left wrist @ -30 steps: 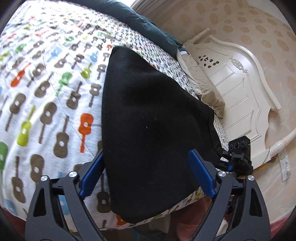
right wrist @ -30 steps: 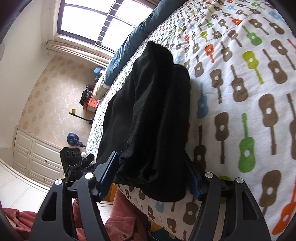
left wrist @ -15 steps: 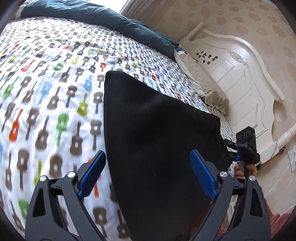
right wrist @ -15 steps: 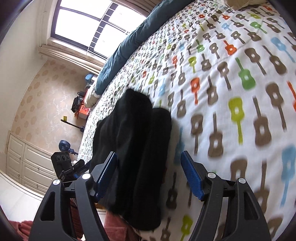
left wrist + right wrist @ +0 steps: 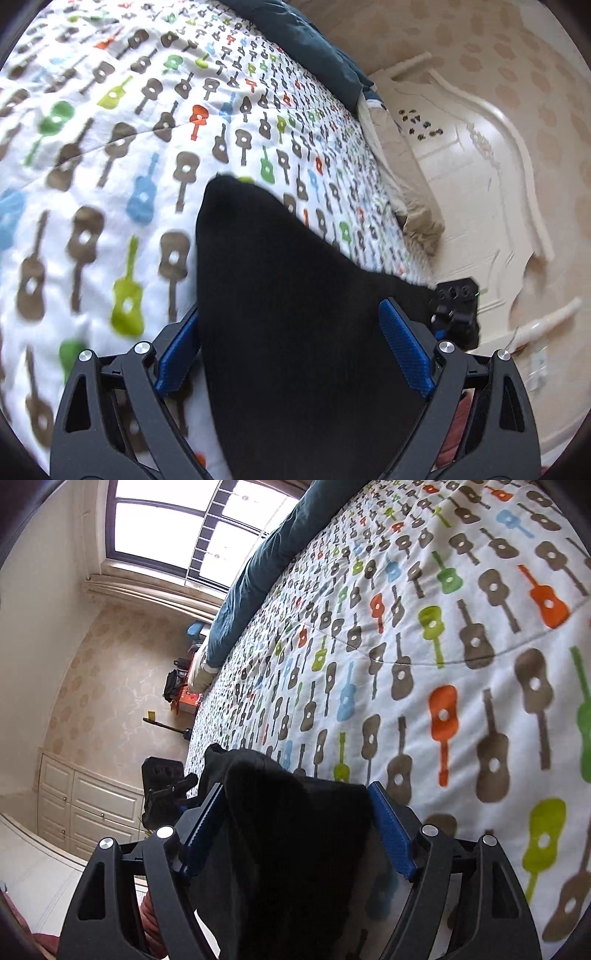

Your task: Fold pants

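While spread, fingers [image 5: 391, 834] flank black pants [image 5: 295, 849]

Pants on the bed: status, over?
Left gripper open, jaws straddling the black pants. Right gripper open, jaws just widened, fabric between them, no pinch. Pants bunched at the guitar-print bedspread edge. Nothing in the way.
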### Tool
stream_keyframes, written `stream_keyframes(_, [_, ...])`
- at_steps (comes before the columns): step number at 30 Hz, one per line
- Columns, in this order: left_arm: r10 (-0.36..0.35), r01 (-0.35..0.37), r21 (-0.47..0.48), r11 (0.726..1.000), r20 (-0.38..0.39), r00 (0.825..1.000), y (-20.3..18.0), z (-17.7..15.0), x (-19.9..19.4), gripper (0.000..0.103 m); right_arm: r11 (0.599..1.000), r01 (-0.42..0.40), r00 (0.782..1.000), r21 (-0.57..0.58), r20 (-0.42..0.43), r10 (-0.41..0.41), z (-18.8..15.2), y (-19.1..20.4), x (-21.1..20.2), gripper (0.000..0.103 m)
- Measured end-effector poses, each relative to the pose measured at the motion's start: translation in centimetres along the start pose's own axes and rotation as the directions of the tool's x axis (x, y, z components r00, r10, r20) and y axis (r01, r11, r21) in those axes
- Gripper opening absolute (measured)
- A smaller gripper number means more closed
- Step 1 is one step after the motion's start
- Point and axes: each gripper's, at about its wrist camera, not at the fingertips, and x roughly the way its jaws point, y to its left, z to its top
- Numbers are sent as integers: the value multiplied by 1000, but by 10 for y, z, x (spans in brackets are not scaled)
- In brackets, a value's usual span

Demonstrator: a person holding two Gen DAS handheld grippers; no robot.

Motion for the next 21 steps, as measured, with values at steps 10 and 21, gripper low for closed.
stream_keyframes(10, [155,-153,159,975,-2,988,-13,8,14,37,999,14,1000,-28,-16,-14,-4,15,16,38])
stream_keyframes(21, [226,-243,213,946,103,969,-33,40,1,24,994,17,997,-105,71,-10,41,57,28,32])
